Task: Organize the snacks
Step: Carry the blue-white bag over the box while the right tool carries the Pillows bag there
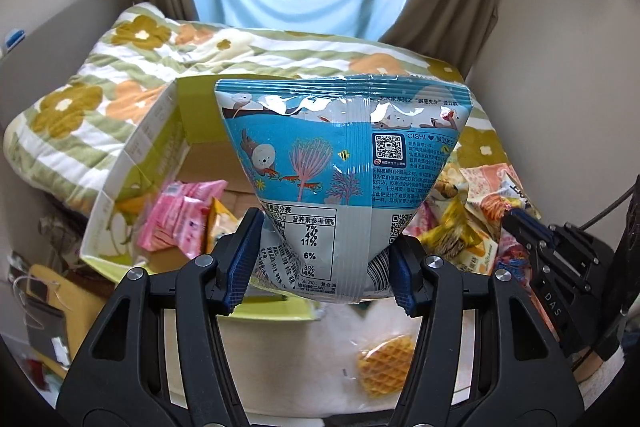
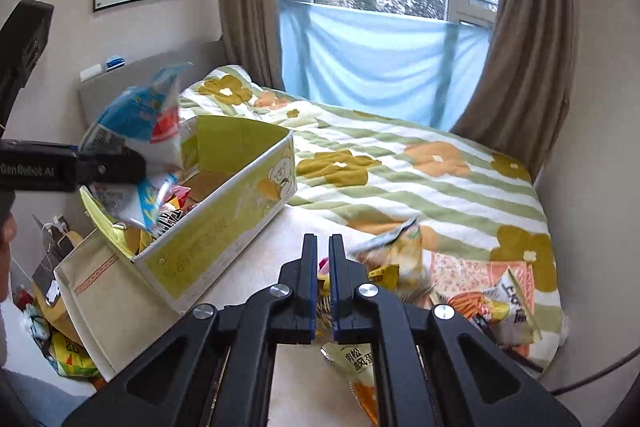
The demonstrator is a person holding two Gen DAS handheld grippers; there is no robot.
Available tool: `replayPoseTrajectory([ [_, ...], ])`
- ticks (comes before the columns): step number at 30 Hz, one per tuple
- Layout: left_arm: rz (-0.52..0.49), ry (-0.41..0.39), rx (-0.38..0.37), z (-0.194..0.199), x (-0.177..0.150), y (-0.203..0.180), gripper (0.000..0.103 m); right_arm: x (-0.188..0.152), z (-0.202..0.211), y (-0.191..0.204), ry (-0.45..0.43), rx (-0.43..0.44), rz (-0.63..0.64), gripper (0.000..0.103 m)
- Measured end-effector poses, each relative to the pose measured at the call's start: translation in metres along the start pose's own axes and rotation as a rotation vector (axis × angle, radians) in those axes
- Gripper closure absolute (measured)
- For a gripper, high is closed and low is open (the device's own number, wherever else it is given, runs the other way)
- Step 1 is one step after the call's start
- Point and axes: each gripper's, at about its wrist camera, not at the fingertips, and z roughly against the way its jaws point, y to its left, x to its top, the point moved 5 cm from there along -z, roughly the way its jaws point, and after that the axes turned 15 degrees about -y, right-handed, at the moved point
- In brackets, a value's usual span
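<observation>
My left gripper [image 1: 320, 259] is shut on a blue Oishi snack bag [image 1: 340, 171], held upright above the near edge of a yellow-green cardboard box [image 1: 120, 195]. The box holds pink packets [image 1: 180, 219] and other snacks. In the right wrist view the same blue bag [image 2: 136, 123] hangs over the box [image 2: 224, 227] at the left. My right gripper [image 2: 323, 251] is nearly closed and holds nothing, above a pile of snack packets [image 2: 396, 259] on the bed. The right gripper also shows in the left wrist view [image 1: 516, 223].
A waffle snack [image 1: 384, 367] lies on the white sheet in front of the box. More packets [image 1: 480, 211] lie to the right on the flowered quilt [image 2: 400, 163]. A fabric bag and clutter [image 2: 80, 291] stand on the floor at the left. Walls close both sides.
</observation>
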Motion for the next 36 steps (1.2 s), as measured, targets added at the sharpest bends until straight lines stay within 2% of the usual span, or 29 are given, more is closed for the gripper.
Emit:
replayPoseTrajectory([
  [3, 0.004, 0.013, -0.012, -0.006, 0.004, 0.009, 0.049, -0.016, -0.011, -0.005, 0.080, 0.007, -0.092, 0.095],
  [5, 0.009, 0.021, -0.026, -0.012, 0.005, 0.014, 0.049, -0.026, -0.011, -0.008, 0.106, -0.020, -0.132, 0.076],
  [6, 0.010, 0.024, -0.032, -0.015, 0.005, 0.015, 0.049, -0.030, -0.010, -0.011, 0.107, -0.036, -0.159, 0.047],
  [7, 0.009, 0.028, -0.040, -0.019, 0.005, 0.015, 0.049, -0.034, -0.010, -0.013, 0.106, -0.047, -0.189, 0.012],
  [8, 0.007, 0.032, -0.046, -0.021, 0.005, 0.015, 0.049, -0.037, -0.011, -0.013, 0.109, -0.049, -0.226, 0.004],
  [12, -0.013, 0.044, -0.069, -0.028, 0.006, 0.013, 0.049, -0.052, -0.027, -0.020, 0.195, -0.086, -0.383, 0.004],
  [14, -0.021, 0.045, -0.074, -0.031, 0.008, 0.013, 0.049, -0.057, -0.030, -0.021, 0.180, -0.155, -0.415, 0.004],
  [18, -0.034, 0.050, -0.077, -0.039, 0.012, 0.019, 0.049, -0.064, -0.048, -0.025, 0.193, -0.179, -0.511, 0.005],
  [22, -0.043, 0.052, -0.075, -0.044, 0.017, 0.026, 0.049, -0.075, -0.068, -0.031, 0.240, -0.216, -0.580, 0.025],
  [26, -0.053, 0.058, -0.078, -0.053, 0.023, 0.033, 0.049, -0.092, -0.082, -0.038, 0.283, -0.263, -0.670, 0.028],
  [30, -0.065, 0.067, -0.088, -0.062, 0.026, 0.036, 0.049, -0.092, -0.087, -0.038, 0.274, -0.302, -0.656, 0.030],
  [34, -0.072, 0.079, -0.100, -0.067, 0.025, 0.035, 0.049, -0.098, -0.094, -0.038, 0.310, -0.329, -0.660, 0.054],
  [36, -0.074, 0.083, -0.102, -0.068, 0.025, 0.035, 0.049, -0.099, -0.093, -0.036, 0.308, -0.332, -0.652, 0.057],
])
